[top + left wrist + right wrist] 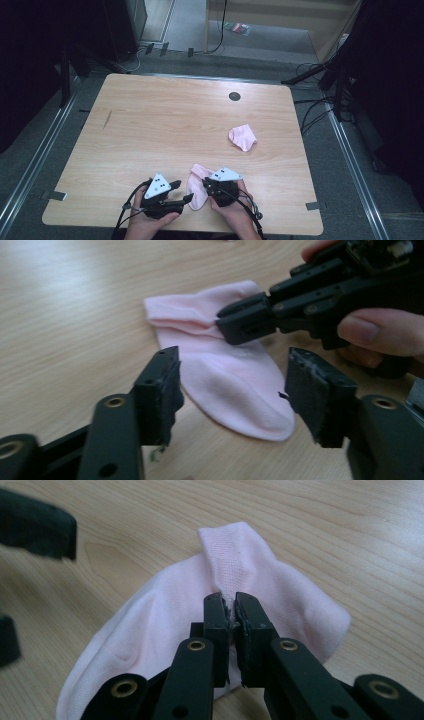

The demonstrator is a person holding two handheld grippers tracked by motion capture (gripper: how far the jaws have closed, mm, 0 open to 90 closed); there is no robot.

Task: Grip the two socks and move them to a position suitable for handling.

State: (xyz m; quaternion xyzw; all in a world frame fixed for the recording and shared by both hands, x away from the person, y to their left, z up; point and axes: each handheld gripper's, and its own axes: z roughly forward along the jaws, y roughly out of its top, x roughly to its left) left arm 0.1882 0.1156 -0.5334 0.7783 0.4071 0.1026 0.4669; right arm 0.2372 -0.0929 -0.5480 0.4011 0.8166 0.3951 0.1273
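A pink sock [197,189] lies flat near the table's front edge. My right gripper [206,184] is shut on a pinched fold of its fabric; the right gripper view has the jaws [231,602] pressed together on the raised ridge of the sock [160,620]. My left gripper [182,191] sits just left of it, open. In the left gripper view its jaws [232,390] stand apart on either side of the sock's rounded end [220,365] without touching it, and the right gripper [227,322] pinches the sock farther off. A second pink sock [242,137] lies crumpled at mid-right.
The wooden table [160,120] has a dark round grommet [234,96] near its far edge. Both hands come in at the near edge. Cables and dark stands ring the table on the floor.
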